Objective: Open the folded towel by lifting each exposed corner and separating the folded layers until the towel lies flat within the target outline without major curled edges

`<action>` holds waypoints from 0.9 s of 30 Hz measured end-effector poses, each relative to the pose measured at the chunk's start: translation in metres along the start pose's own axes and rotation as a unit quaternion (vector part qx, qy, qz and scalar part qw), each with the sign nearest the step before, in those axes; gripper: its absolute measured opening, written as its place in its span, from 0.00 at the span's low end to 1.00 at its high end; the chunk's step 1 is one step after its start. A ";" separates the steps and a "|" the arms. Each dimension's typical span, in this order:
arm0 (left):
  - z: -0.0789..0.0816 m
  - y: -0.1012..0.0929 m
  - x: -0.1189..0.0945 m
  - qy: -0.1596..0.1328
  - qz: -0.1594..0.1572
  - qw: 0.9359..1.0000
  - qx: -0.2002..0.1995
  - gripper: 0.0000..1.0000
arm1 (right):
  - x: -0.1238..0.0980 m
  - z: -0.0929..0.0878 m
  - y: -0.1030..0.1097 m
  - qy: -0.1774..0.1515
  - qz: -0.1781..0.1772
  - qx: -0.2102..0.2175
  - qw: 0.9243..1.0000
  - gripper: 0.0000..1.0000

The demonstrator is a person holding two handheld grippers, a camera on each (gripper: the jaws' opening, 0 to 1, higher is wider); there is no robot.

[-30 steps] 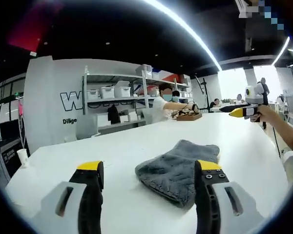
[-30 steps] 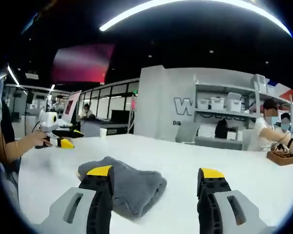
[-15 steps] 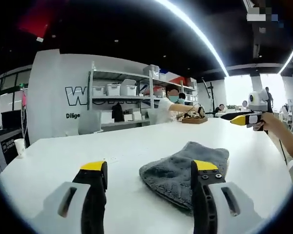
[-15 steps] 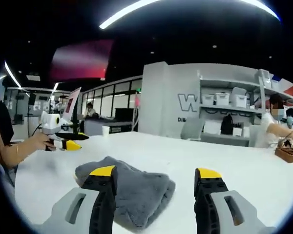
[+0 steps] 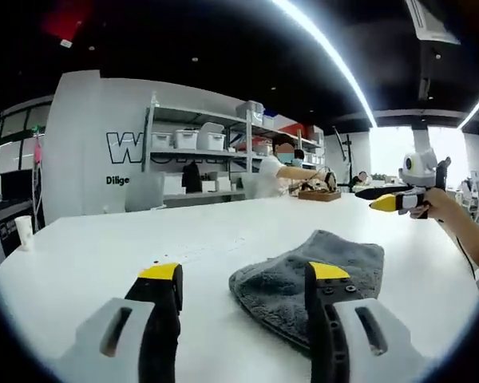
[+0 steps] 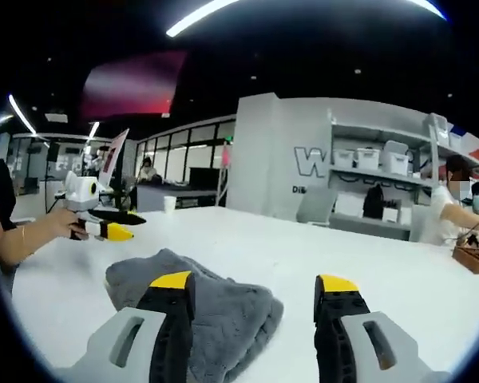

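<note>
The folded grey plush towel (image 5: 307, 279) (image 6: 195, 299) lies on the white table (image 5: 104, 247) (image 6: 367, 259), near both yellow-tipped grippers, left (image 5: 239, 275) and right (image 6: 255, 283), jaws spread, holding nothing

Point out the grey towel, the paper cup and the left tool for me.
grey towel (image 5: 319, 271), left gripper view, folded top layer.
paper cup (image 5: 25, 232), left gripper view, its side wall.
left tool (image 5: 241, 281), left gripper view, between its yellow tips.
</note>
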State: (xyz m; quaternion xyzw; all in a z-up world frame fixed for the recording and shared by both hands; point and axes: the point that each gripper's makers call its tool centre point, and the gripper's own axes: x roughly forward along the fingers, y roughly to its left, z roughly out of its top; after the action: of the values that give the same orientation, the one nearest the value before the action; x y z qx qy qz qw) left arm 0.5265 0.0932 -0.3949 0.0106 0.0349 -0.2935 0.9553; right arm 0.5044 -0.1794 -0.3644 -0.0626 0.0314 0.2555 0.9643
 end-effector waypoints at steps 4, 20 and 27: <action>-0.007 0.005 0.005 0.017 0.007 1.000 0.007 0.58 | 0.009 -0.007 -0.001 0.013 0.003 0.001 1.000 0.54; -0.026 0.008 0.024 0.036 0.008 0.999 -0.018 0.50 | 0.041 -0.047 -0.001 0.058 0.007 0.007 0.998 0.42; -0.035 0.011 0.033 0.050 0.013 0.998 -0.021 0.48 | 0.050 -0.058 -0.005 0.070 0.001 0.012 0.997 0.40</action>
State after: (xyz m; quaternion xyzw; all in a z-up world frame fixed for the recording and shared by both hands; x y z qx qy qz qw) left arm 0.5575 0.0850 -0.4324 0.0061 0.0886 -0.2793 0.9561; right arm 0.5490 -0.1670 -0.4255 -0.0684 0.1018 0.2507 0.9603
